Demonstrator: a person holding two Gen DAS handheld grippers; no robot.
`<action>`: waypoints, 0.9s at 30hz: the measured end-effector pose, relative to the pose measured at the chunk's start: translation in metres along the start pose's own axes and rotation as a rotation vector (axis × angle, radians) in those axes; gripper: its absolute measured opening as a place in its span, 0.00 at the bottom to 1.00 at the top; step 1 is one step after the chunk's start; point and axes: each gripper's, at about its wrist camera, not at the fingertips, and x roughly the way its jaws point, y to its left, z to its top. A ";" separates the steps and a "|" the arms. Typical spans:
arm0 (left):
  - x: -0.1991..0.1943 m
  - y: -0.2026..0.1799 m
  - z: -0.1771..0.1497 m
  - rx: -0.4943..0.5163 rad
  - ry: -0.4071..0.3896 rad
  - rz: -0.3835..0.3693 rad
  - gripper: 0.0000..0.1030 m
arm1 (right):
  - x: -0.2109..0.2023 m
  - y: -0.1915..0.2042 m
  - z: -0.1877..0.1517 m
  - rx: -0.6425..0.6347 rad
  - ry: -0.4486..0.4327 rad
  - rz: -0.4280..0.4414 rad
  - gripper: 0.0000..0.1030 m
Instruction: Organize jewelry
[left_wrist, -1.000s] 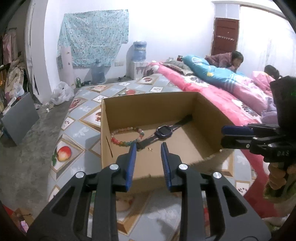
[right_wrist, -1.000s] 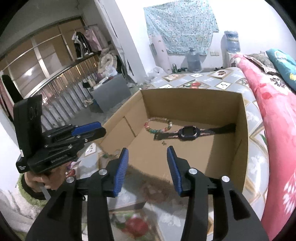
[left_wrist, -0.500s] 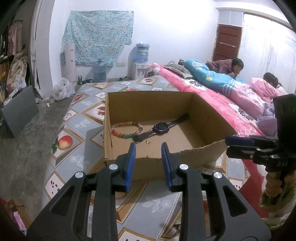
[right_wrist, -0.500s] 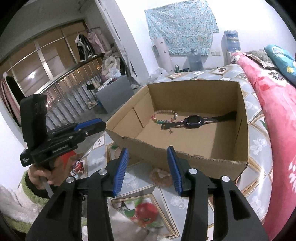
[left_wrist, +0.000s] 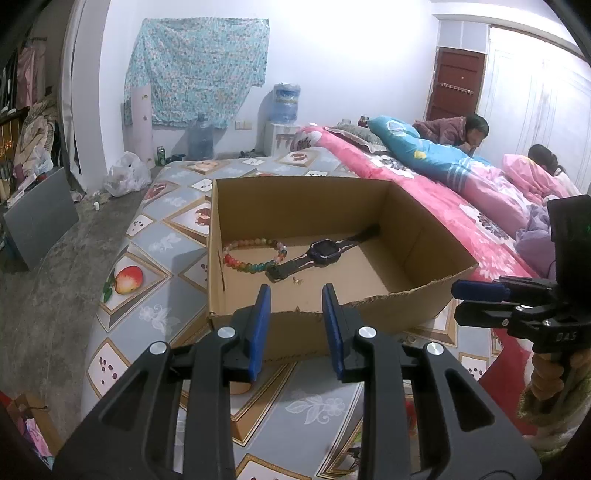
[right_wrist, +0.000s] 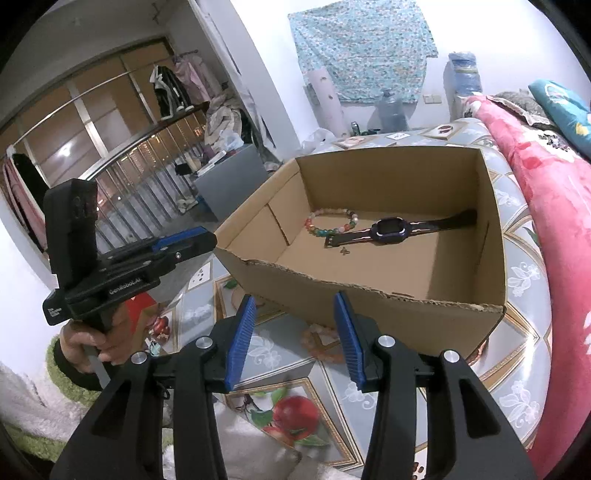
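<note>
An open cardboard box (left_wrist: 306, 332) stands on the patterned bedsheet. In it lie a coloured bead bracelet (left_wrist: 255, 254), a dark wristwatch (left_wrist: 325, 251) and a tiny gold piece (left_wrist: 297, 280). My left gripper (left_wrist: 295, 299) hovers open and empty just before the box's near wall. My right gripper (right_wrist: 295, 306) is open and empty too, at the box's near corner, where the bracelet (right_wrist: 328, 227) and watch (right_wrist: 391, 229) also show. A pale orange ring, perhaps another bracelet (right_wrist: 321, 339), lies on the sheet in front of the box. Each view shows the other gripper (left_wrist: 465, 302) (right_wrist: 210, 240) from the side.
The sheet (left_wrist: 155, 317) ends at a grey concrete floor (left_wrist: 44, 295) on the left. A pink quilt (left_wrist: 461, 206) runs along the right, with two persons (left_wrist: 465, 133) lying at its far end. A water dispenser (left_wrist: 284, 110) and bags stand by the far wall.
Both grippers have drawn back from over the box's inside to in front of its near wall. The jewelry in the box has not moved.
</note>
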 end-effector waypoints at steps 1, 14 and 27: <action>0.000 0.000 0.000 0.000 0.001 0.000 0.26 | 0.000 0.001 0.000 -0.001 0.001 0.001 0.43; 0.001 0.002 -0.001 -0.001 0.003 0.002 0.26 | 0.000 0.005 0.001 -0.009 0.000 0.005 0.43; 0.002 0.003 -0.004 -0.002 0.005 0.001 0.26 | 0.000 0.007 0.001 -0.013 0.004 0.004 0.43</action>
